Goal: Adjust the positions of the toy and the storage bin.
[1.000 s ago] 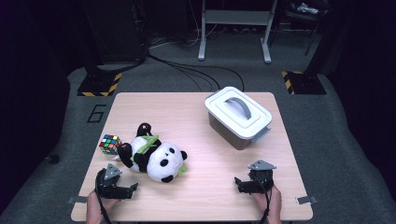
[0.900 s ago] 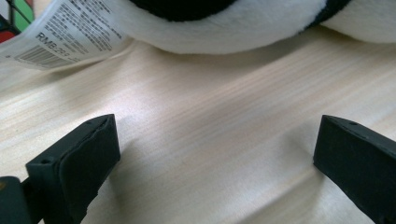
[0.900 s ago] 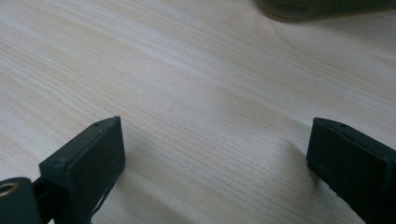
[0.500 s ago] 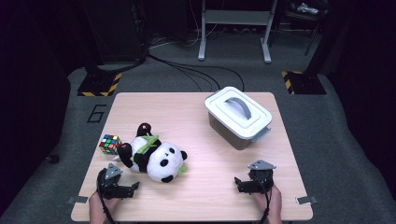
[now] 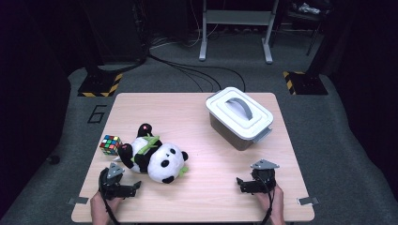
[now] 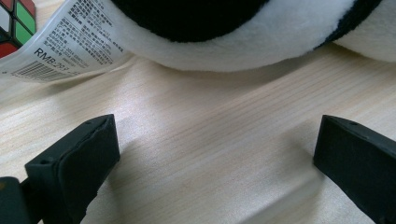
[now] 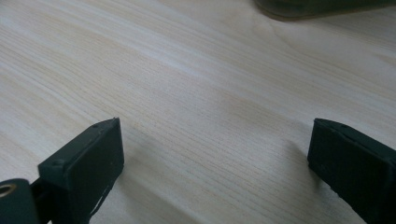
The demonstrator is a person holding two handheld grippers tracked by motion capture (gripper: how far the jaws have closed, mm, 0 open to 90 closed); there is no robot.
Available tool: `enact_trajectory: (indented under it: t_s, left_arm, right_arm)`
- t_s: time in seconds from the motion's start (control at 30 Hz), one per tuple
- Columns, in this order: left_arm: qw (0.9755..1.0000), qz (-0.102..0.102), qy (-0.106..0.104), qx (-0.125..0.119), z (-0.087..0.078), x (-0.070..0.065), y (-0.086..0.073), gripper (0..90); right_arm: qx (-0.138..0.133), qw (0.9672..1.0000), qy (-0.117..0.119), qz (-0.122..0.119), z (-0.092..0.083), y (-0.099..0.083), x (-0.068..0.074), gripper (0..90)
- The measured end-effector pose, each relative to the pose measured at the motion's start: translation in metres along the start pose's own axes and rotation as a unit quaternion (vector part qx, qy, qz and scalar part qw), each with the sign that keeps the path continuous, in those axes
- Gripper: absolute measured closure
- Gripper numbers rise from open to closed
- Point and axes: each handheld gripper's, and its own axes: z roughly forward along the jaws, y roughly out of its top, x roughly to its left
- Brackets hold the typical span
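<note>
My left claw [image 5: 123,187] rests on the bench [image 5: 197,197] at the near left corner, its jaws spread wide with nothing between them. In the left gripper view I see bare wood between the jaws, and just past them the white and black plush of the panda toy [image 6: 243,32], with its printed label [image 6: 70,42] lying flat on the bench to the left. From the high view the panda toy [image 5: 157,157] lies on its side on the left half of the bench, just far of my left claw and not touching it. A puzzle cube [image 5: 110,145] sits just left of the panda. My right claw [image 5: 246,185] rests at the near right, jaws equally wide and empty over bare wood. The lidded white box [image 5: 239,117] stands at the far right, well apart from both claws.
</note>
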Motion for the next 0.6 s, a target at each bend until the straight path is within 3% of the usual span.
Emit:
enact_trajectory:
  t_s: [0.13, 0.23, 0.6]
  left_arm:
    - [1.0, 0.0, 0.0, 0.0, 0.0, 0.0, 0.0, 0.1]
    - [1.0, -0.001, 0.0, 0.0, 0.0, 0.0, 0.0, 0.1]
    - [1.0, -0.001, 0.001, 0.0, 0.0, 0.0, 0.0, 0.3]
  right_arm:
    - [-0.005, 0.9999, 0.01, 0.011, -0.004, 0.001, -0.004, 3.0]
    - [-0.017, 0.9998, 0.001, 0.002, -0.01, 0.003, -0.005, 4.0]
    - [-0.036, 0.9993, 0.002, -0.01, -0.036, 0.031, -0.009, 4.3]
